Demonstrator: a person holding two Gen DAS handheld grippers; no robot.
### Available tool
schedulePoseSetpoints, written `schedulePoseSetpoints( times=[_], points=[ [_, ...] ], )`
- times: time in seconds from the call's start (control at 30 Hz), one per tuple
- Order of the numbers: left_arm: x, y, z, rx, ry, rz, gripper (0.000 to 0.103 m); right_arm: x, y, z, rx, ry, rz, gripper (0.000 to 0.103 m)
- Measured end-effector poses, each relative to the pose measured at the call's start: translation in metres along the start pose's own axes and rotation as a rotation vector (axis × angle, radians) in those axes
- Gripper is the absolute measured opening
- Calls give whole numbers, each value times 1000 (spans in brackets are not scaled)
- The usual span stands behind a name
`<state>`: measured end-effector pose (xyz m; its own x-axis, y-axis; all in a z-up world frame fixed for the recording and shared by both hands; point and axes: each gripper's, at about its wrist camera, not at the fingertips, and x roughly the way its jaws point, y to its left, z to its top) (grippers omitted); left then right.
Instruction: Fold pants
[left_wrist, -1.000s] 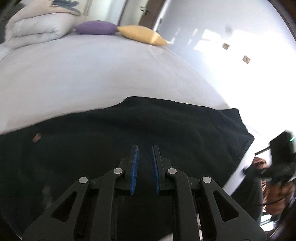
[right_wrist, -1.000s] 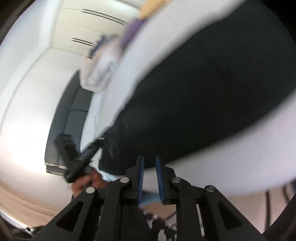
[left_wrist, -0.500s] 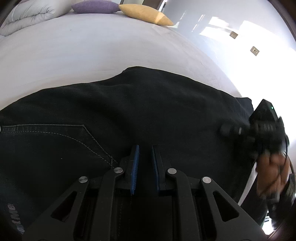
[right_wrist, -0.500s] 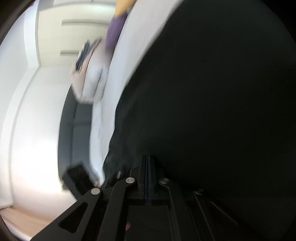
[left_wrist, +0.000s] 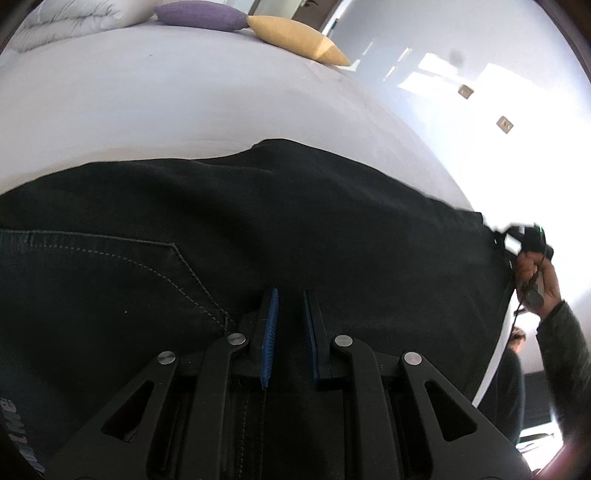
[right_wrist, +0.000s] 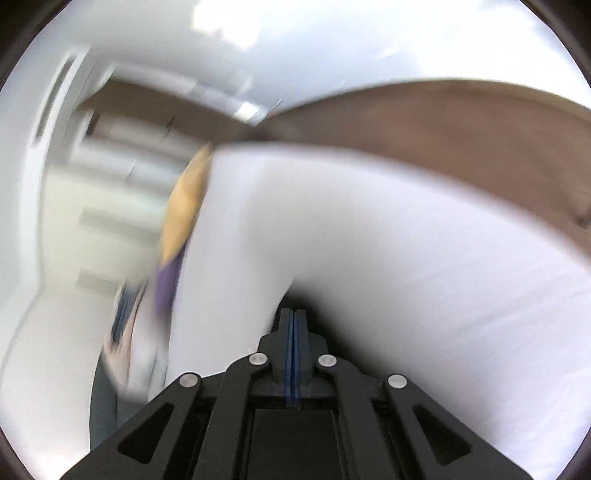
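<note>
Black pants (left_wrist: 295, 229) lie spread across a white bed (left_wrist: 184, 96), with a stitched back pocket at the left. My left gripper (left_wrist: 290, 295) is open just above the pants near the pocket's corner. My right gripper (right_wrist: 294, 314) has its blue pads pressed together, with dark cloth (right_wrist: 314, 295) around the tips; the view is blurred. In the left wrist view the right gripper (left_wrist: 524, 236) sits at the far right edge of the pants, lifting the cloth there.
A purple pillow (left_wrist: 199, 14), a yellow pillow (left_wrist: 299, 38) and a folded white duvet (left_wrist: 70, 18) lie at the bed's far end. The bed's right edge drops to a bright floor (left_wrist: 517, 110).
The right gripper closed at the pants' edge and now swings upward, its view turning from black cloth to the bed. The left gripper moved lower over the pants and stayed open.
</note>
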<state>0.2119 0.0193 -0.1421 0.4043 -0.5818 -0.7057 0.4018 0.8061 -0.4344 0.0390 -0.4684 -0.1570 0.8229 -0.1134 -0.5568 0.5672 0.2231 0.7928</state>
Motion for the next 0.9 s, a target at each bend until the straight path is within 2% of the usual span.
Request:
schedulePoseSetpoints(
  times=[0.03, 0.13, 0.17, 0.2, 0.27, 0.3, 0.37, 0.4, 0.43, 0.47, 0.53, 0.6, 0.67, 0.77, 0.83, 0.9],
  points=[
    [-3, 3, 0, -16, -3, -2, 14, -11, 1, -3, -5, -15, 17, 4],
    [-15, -5, 8, -65, -13, 20, 14, -38, 29, -41, -138, 48, 141, 4],
    [-20, -21, 14, -38, -32, -28, 14, -39, 42, -61, -191, 97, 184, 5],
    [-21, -37, 18, 1, -35, -55, 14, -36, 58, -90, -247, 182, 259, 4],
    [-13, -74, 27, 101, -27, -102, 14, -18, 81, -141, -305, 328, 334, 4],
    [-4, -87, 30, 138, -9, -120, 14, 2, 93, -175, -342, 438, 354, 4],
    [23, -100, 33, 175, 71, -149, 14, 36, 103, -228, -372, 595, 357, 4],
    [37, -100, 32, 179, 116, -143, 14, 51, 104, -245, -385, 649, 340, 4],
    [47, -95, 30, 175, 149, -134, 10, 63, 103, -261, -383, 684, 316, 4],
    [54, -83, 28, 151, 174, -149, 3, 73, 96, -270, -369, 705, 282, 0],
    [49, -59, 32, 93, 172, -196, 2, 79, 87, -262, -331, 694, 317, 0],
    [34, -28, 42, 69, 131, -153, 2, 71, 80, -244, -343, 616, 272, 0],
    [24, 9, 49, 51, 109, -109, 1, 71, 69, -217, -294, 557, 259, 0],
    [6, 70, 57, -43, 61, -107, 0, 68, 57, -178, -243, 458, 234, 0],
    [-7, 95, 59, -65, 31, -112, 0, 64, 52, -157, -242, 384, 212, 0],
    [-21, 115, 59, -66, -2, -51, 0, 62, 43, -140, -205, 350, 213, 0]
  ],
)
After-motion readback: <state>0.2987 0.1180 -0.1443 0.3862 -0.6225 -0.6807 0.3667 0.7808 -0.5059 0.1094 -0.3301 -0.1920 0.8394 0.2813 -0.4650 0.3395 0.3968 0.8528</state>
